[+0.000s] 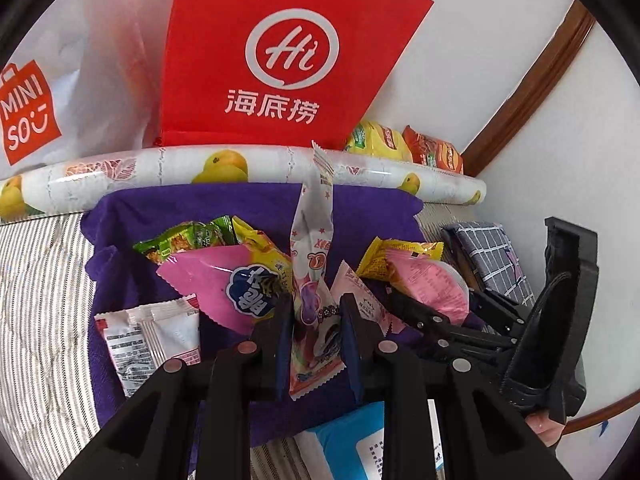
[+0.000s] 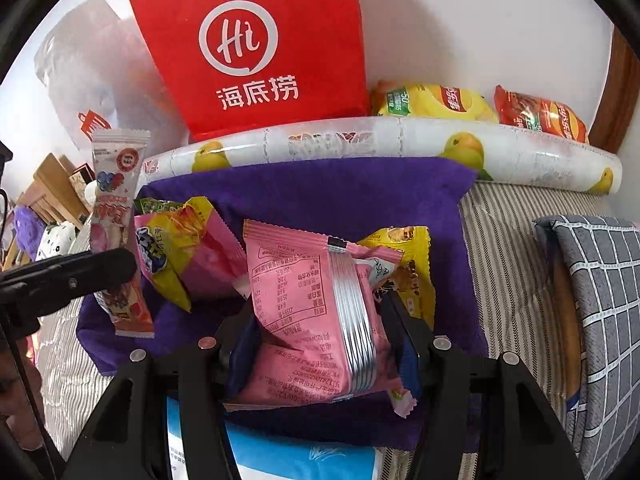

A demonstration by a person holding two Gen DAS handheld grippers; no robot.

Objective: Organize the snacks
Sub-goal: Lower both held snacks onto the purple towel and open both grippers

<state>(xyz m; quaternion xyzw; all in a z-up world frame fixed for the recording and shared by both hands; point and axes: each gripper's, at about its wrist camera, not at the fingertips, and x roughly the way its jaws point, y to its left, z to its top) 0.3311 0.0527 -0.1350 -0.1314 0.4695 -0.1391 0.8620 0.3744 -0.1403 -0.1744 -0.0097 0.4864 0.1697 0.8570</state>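
Note:
My left gripper is shut on a long white-and-pink snack stick packet, held upright over a purple cloth; the packet also shows in the right wrist view. My right gripper is shut on a pink snack bag with its printed back facing me; this bag also shows in the left wrist view. Loose snacks lie on the cloth: a pink bag, a green packet, yellow packets and white sachets.
A red Haidilao bag and a white Miniso bag stand behind a fruit-print roll. Yellow and red chip bags lie at the back right. A grey checked pillow is at right. A blue-white pack lies near me.

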